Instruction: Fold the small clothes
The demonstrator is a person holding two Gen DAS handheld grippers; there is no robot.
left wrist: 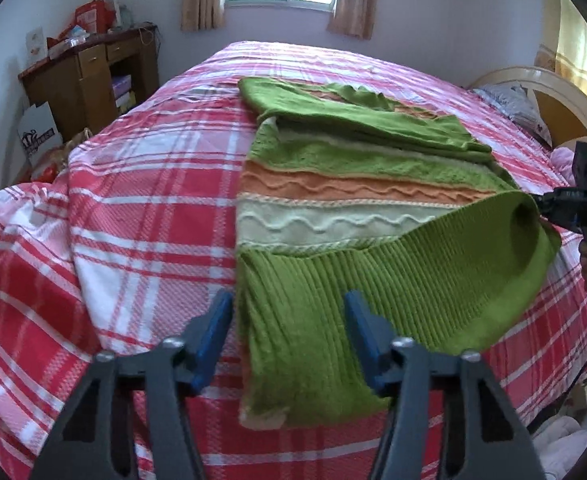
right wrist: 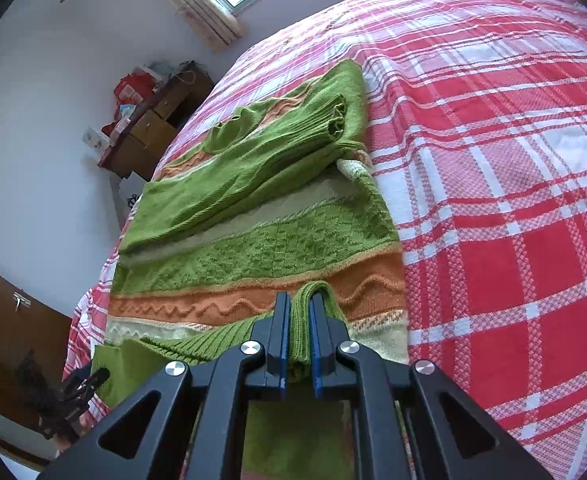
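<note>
A green knit sweater (left wrist: 357, 168) with orange and cream wavy stripes lies on the bed, its sleeves folded across the chest. My left gripper (left wrist: 289, 340) is open, its blue-padded jaws standing either side of the sweater's ribbed hem near the left corner, just above the cloth. My right gripper (right wrist: 298, 332) is shut on the hem's other corner and has it lifted and turned over toward the stripes. In the left wrist view the right gripper (left wrist: 541, 204) shows at the raised hem corner. The sweater also shows in the right wrist view (right wrist: 253, 200).
The bed is covered by a red, pink and white plaid quilt (left wrist: 141, 208). A brown desk (left wrist: 93, 72) with clutter stands by the far wall at left. A curved headboard (left wrist: 553, 96) and pillow are at right. A window is behind.
</note>
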